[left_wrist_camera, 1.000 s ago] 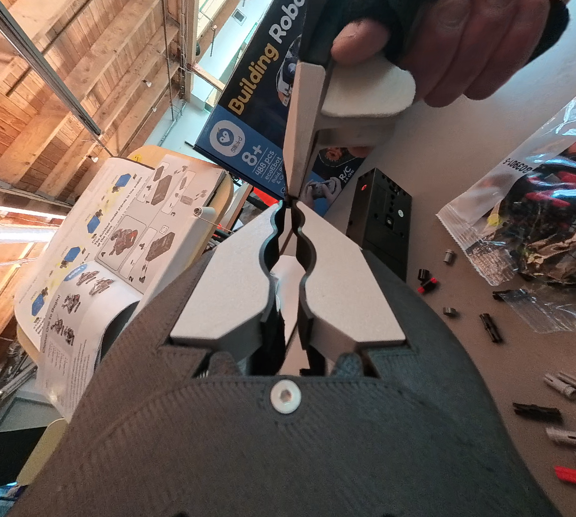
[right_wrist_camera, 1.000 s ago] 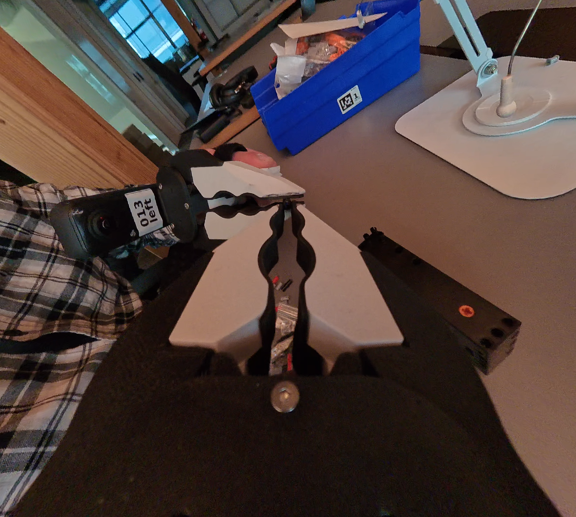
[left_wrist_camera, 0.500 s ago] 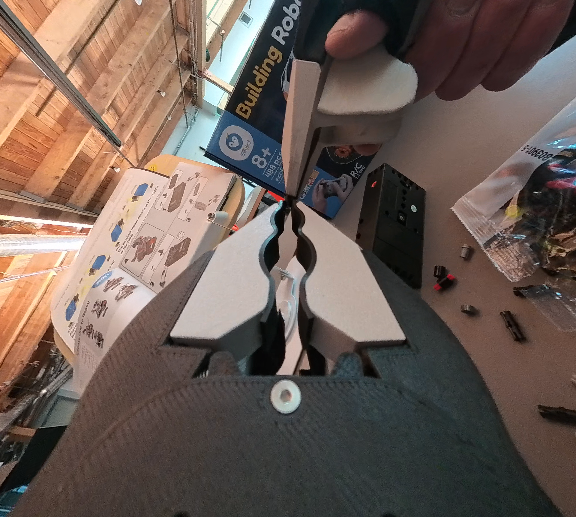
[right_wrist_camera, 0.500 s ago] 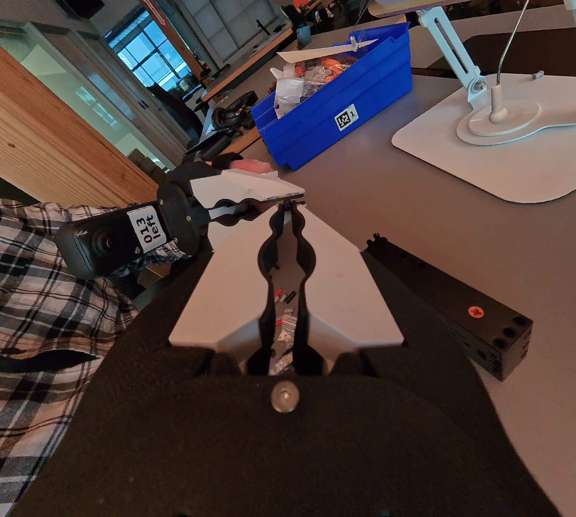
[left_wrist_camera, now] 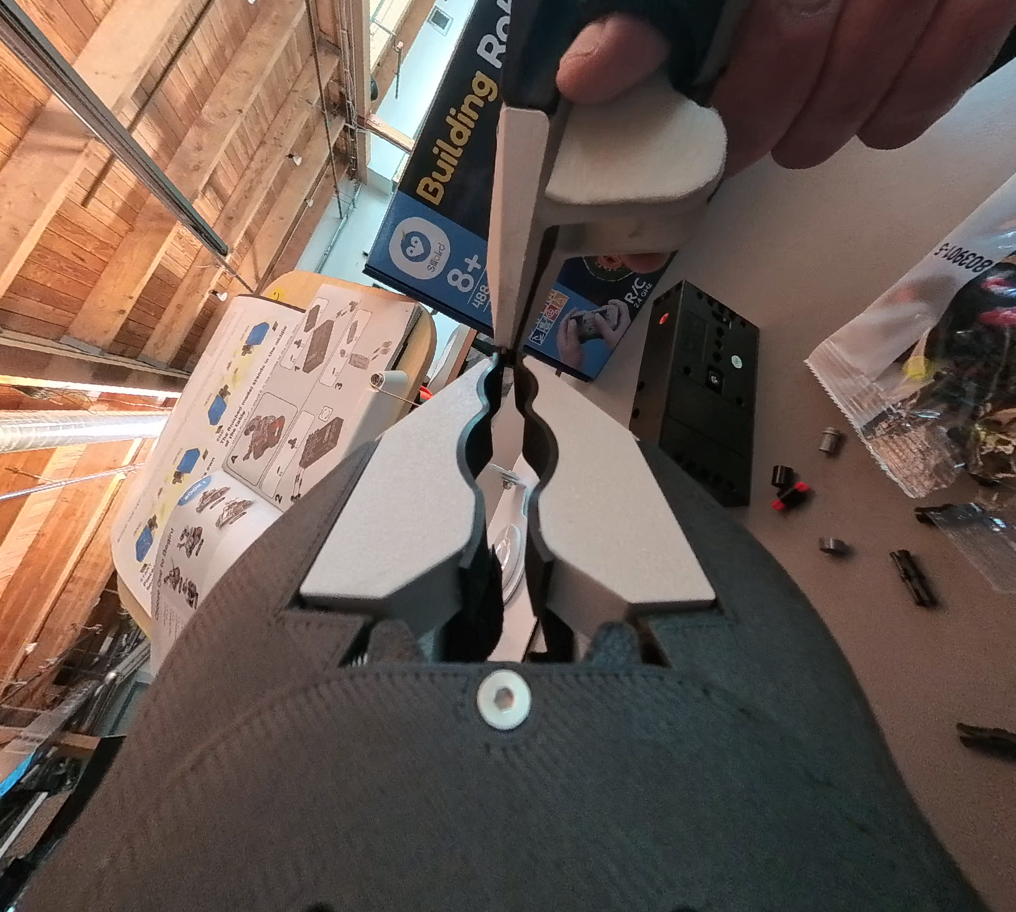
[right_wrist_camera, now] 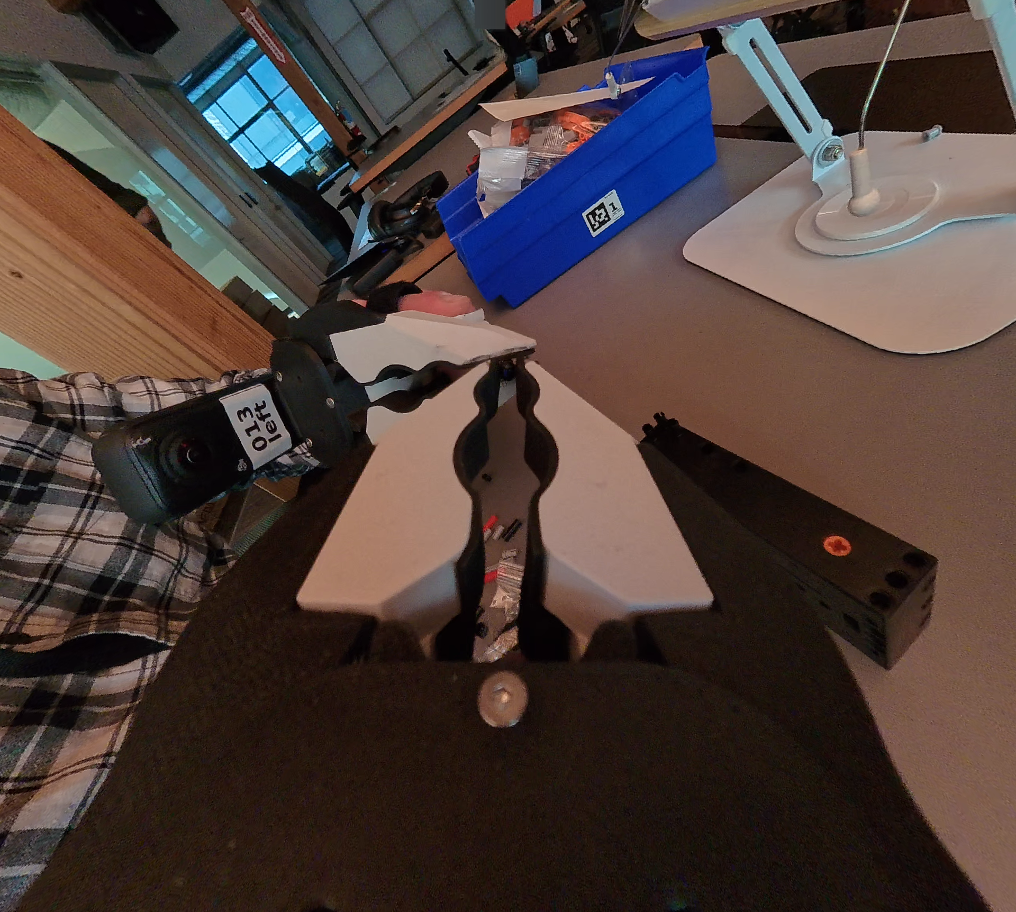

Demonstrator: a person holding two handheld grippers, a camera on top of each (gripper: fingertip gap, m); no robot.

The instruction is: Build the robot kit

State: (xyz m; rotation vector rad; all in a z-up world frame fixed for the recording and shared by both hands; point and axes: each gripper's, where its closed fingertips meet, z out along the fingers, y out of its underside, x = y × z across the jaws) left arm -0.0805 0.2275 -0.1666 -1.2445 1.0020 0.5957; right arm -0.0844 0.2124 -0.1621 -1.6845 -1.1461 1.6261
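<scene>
Your left gripper [left_wrist_camera: 508, 363] and right gripper [right_wrist_camera: 508, 369] meet tip to tip above the bench [right_wrist_camera: 687, 363], each with fingers pinched narrow on one tiny dark piece [right_wrist_camera: 507, 370]. A black block [right_wrist_camera: 797, 528] lies just beside them.

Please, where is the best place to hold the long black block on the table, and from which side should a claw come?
Probably from above, across the black block's narrow width near its middle. It lies flat on the grey table, long and straight-sided, so its two long faces suit parallel fingers.
</scene>
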